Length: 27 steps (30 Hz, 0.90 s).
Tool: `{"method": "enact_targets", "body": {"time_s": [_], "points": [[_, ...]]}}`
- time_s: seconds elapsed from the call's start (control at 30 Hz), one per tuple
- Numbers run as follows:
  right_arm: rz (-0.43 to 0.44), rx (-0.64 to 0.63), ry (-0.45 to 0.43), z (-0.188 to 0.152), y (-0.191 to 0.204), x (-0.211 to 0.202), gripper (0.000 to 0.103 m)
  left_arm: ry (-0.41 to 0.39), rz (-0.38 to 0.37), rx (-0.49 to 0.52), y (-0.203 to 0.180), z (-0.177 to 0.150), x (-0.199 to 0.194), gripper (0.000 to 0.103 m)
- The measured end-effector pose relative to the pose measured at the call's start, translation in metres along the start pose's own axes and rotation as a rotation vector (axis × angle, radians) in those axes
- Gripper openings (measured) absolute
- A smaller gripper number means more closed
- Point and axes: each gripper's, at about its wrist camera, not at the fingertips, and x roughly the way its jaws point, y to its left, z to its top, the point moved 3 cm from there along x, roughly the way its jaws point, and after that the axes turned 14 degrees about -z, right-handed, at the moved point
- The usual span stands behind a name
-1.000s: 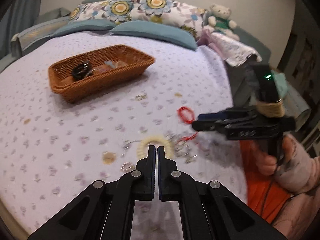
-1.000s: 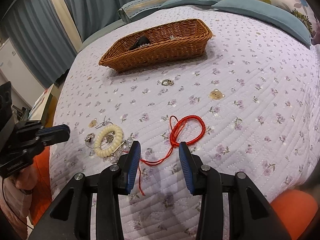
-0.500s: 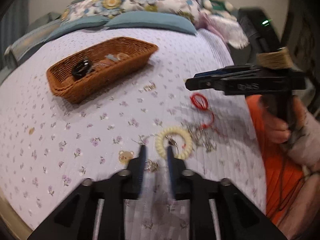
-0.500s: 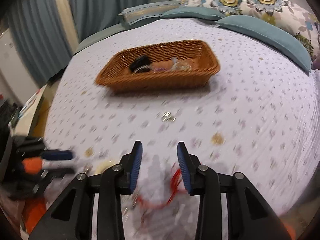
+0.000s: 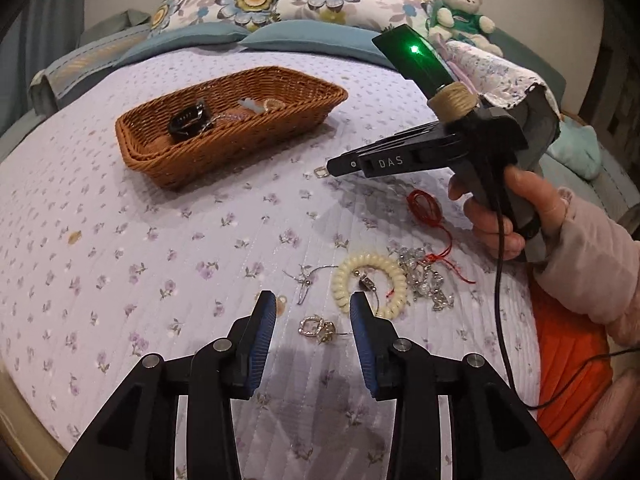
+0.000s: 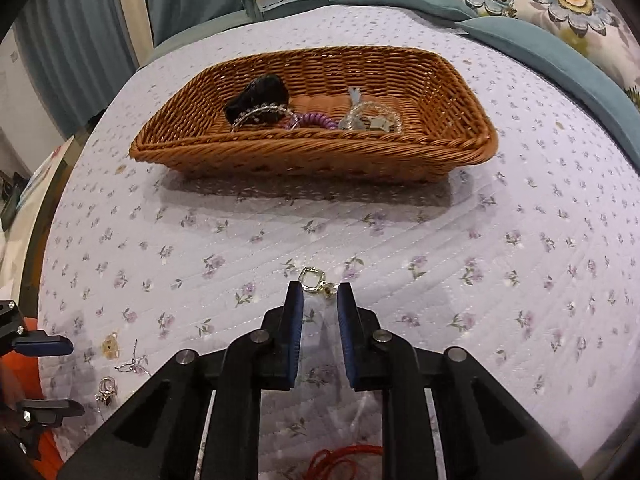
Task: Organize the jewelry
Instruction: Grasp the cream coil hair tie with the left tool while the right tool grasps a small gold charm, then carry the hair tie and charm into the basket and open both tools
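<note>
Jewelry lies scattered on the lilac floral bedspread (image 5: 168, 216) before me. My left gripper (image 5: 313, 312) has its jaws spread wide, holding nothing, hovering over a small silver trinket (image 5: 318, 328) that sits between the blue pads (image 5: 262, 336). Just beyond it lie a cream spiral bracelet (image 5: 370, 282), a silver hoop earring (image 5: 308, 278) to its left, and a clear crystal bead strand (image 5: 424, 280) touching its right side. A red cord bracelet (image 5: 424, 206) lies farther right, below my right gripper (image 6: 318, 294).

That right gripper has its jaws parted, a narrow gap between them, gripping nothing; a square gold-toned earring (image 6: 314, 280) lies on the bedspread just at the fingertips (image 6: 294, 296).

Far across the bed stands the brown wicker basket (image 6: 320, 156). Inside it rest a black hair tie (image 6: 260, 94), a clear bead bracelet (image 6: 260, 114), a purple spiral hair tie (image 6: 316, 120) and another clear bracelet (image 6: 372, 118) at the right. Teal pillows (image 5: 316, 42) and a white teddy bear (image 5: 460, 10) sit at the far end.
</note>
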Motion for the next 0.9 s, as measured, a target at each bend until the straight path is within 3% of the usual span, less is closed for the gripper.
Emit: {"method": "enact_targets", "body": {"time_s": [0.3, 0.33, 0.4, 0.63, 0.7, 0.9], "points": [[-0.013, -0.013, 0.002, 0.001, 0.005, 0.008, 0.017, 0.022, -0.075, -0.119, 0.004, 0.008, 0.023, 0.039], [-0.012, -0.013, 0.001, 0.001, 0.005, 0.008, 0.017, 0.031, -0.077, -0.123, 0.003, 0.009, 0.026, 0.038], [-0.013, -0.015, 0.003, 0.001, 0.006, 0.009, 0.017, 0.057, -0.084, -0.132, 0.002, 0.012, 0.036, 0.022], [-0.033, -0.043, -0.001, 0.002, 0.01, 0.013, 0.014, 0.135, -0.052, -0.127, -0.005, 0.02, 0.063, 0.018], [-0.033, -0.051, -0.01, 0.002, 0.013, 0.011, 0.013, 0.146, -0.033, -0.128, -0.004, 0.022, 0.065, 0.011], [0.0, -0.041, -0.06, -0.001, 0.01, -0.004, 0.013, 0.006, -0.156, -0.26, 0.01, 0.026, 0.028, 0.01]]}}
